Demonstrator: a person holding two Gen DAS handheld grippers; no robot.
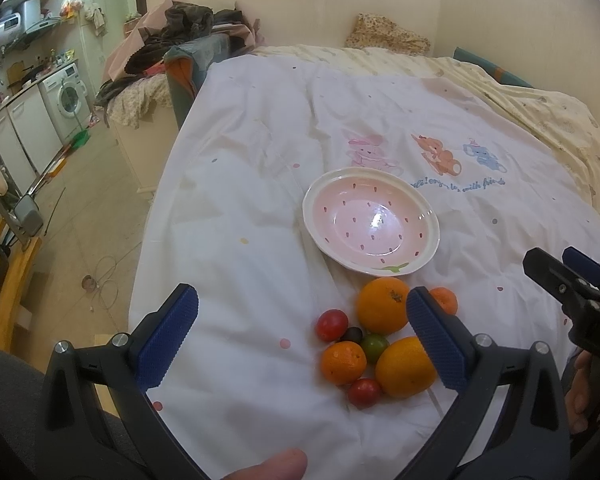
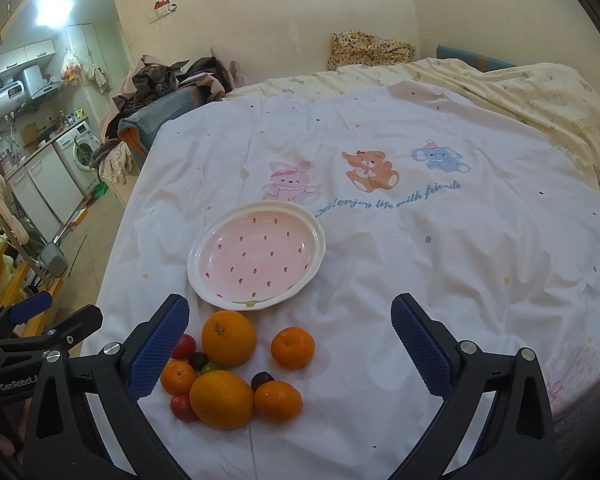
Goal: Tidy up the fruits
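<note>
A pink strawberry-pattern bowl (image 1: pixel 371 222) (image 2: pixel 256 255) stands empty on the white sheet. In front of it lies a cluster of fruit: two large oranges (image 1: pixel 381 305) (image 2: pixel 228 337), small mandarins (image 1: pixel 343 362) (image 2: pixel 292 347), red cherry tomatoes (image 1: pixel 331 324) (image 2: pixel 183 408), a green tomato (image 1: pixel 374 347) and dark ones (image 2: pixel 262 380). My left gripper (image 1: pixel 301 330) is open and empty, just left of the cluster. My right gripper (image 2: pixel 290 338) is open and empty over the cluster; it also shows in the left wrist view (image 1: pixel 555 270).
The white sheet (image 2: pixel 419 260) with cartoon animals covers a bed (image 1: pixel 539 112); its left edge drops to a tiled floor (image 1: pixel 80 208). A pile of clothes (image 1: pixel 180 40) lies far left, a floral pillow (image 2: pixel 369 50) at the wall. A kitchen is beyond.
</note>
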